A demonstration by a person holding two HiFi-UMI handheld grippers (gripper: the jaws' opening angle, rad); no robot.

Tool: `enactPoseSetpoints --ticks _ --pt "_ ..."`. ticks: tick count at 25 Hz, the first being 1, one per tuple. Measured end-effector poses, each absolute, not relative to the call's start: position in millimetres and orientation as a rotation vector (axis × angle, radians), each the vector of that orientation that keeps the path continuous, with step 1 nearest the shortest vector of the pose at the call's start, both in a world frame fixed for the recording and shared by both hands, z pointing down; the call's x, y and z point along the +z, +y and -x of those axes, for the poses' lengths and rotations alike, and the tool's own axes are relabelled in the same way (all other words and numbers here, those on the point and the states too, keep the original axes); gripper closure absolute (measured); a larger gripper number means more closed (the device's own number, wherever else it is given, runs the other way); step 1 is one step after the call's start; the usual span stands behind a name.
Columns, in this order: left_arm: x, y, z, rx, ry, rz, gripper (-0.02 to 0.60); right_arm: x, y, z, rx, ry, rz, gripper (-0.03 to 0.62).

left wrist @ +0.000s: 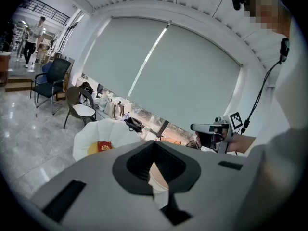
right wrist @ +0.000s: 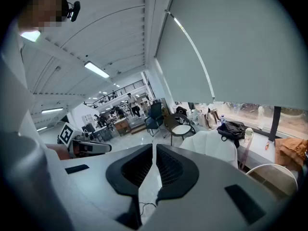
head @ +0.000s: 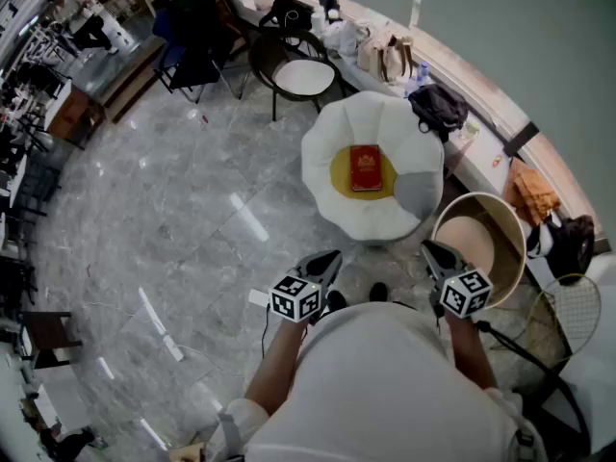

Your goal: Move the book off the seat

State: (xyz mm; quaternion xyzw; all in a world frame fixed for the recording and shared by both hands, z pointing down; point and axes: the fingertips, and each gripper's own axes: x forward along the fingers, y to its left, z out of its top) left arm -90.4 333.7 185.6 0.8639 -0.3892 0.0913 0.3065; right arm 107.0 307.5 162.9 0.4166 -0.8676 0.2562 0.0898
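A red book (head: 365, 168) lies flat on the yellow middle cushion of a white petal-shaped seat (head: 332, 128). My left gripper (head: 325, 262) and right gripper (head: 433, 254) are held close to my body, short of the seat's near side, both shut and holding nothing. The left gripper view looks over its shut jaws (left wrist: 154, 146) to the book (left wrist: 104, 146) on the seat (left wrist: 84, 137) at lower left, and the right gripper (left wrist: 198, 128) shows at the right. From the right gripper (right wrist: 154, 148), the seat's white back (right wrist: 211, 146) is in view; the book is hidden.
A round beige tub (head: 500, 221) stands right of the seat. Behind it are a black backpack (head: 438, 104), bags on the window ledge (head: 385, 54), and a dark chair with a white pad (head: 300, 73). A racket (head: 570, 312) lies at far right. Grey marble floor (head: 173, 210) spreads left.
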Motion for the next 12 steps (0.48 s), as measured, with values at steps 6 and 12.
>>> enactPoseSetpoints --ticks 6,12 --pt "185.6 329.2 95.0 0.236 -1.035 -2.286 0.580 163.2 305.4 -104.6 0.764 -2.581 -1.241 0.543" --pt "184.5 324.7 88.8 0.238 -1.036 -2.286 0.580 160.0 301.3 -107.8 0.762 -2.588 -1.229 0.543"
